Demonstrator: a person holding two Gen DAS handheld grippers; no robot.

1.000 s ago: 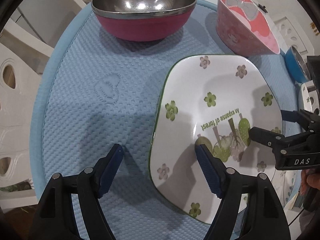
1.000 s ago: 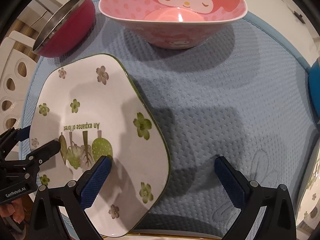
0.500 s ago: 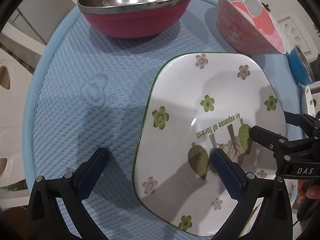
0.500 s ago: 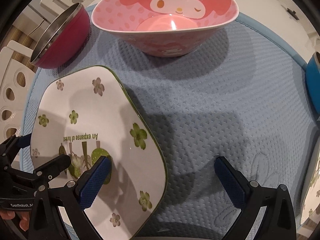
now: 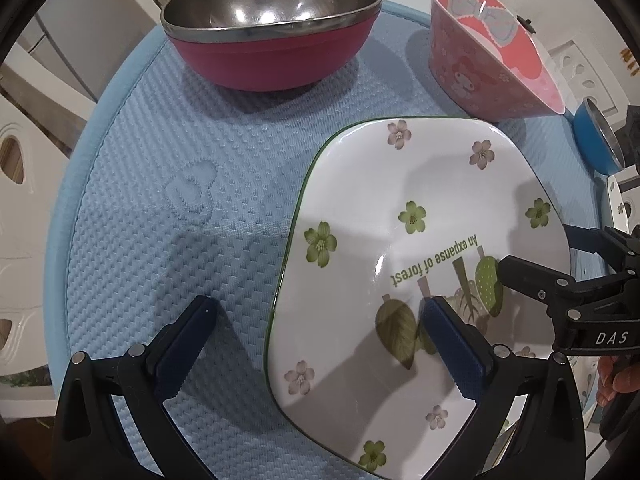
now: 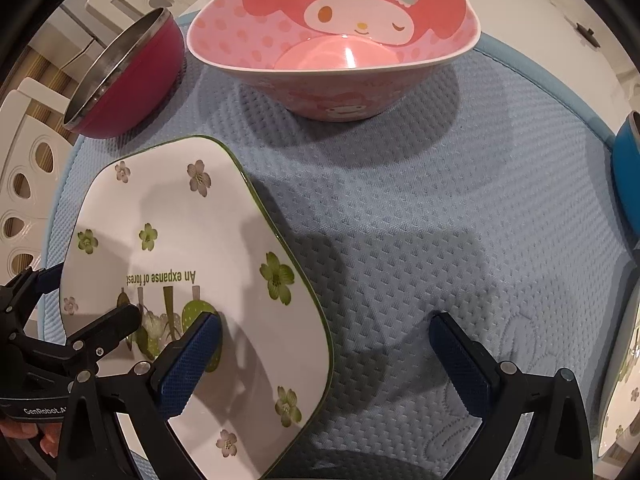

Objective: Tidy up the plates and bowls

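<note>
**Plate set down on the mat, both tools spread above it**

The flowered plate [image 5: 420, 248] is judged to have just been released; the placing step appears finished. It lies flat on the blue mat [image 5: 180, 184], toward the mat's near edge, with the red steel bowl [image 5: 272, 24] and the pink bowl [image 6: 332, 40] at the far edge. The left tool [image 5: 320, 332] is held spread wide, one finger over the plate, the other over bare mat, nothing pinched. The right tool [image 6: 324, 344] is likewise spread and empty. Next, a bowl would probably be approached; its rim calls for a straddling grasp. The plate is white, glossy, squarish with rounded corners and a green rim, printed with blossoms and lettering.
</note>
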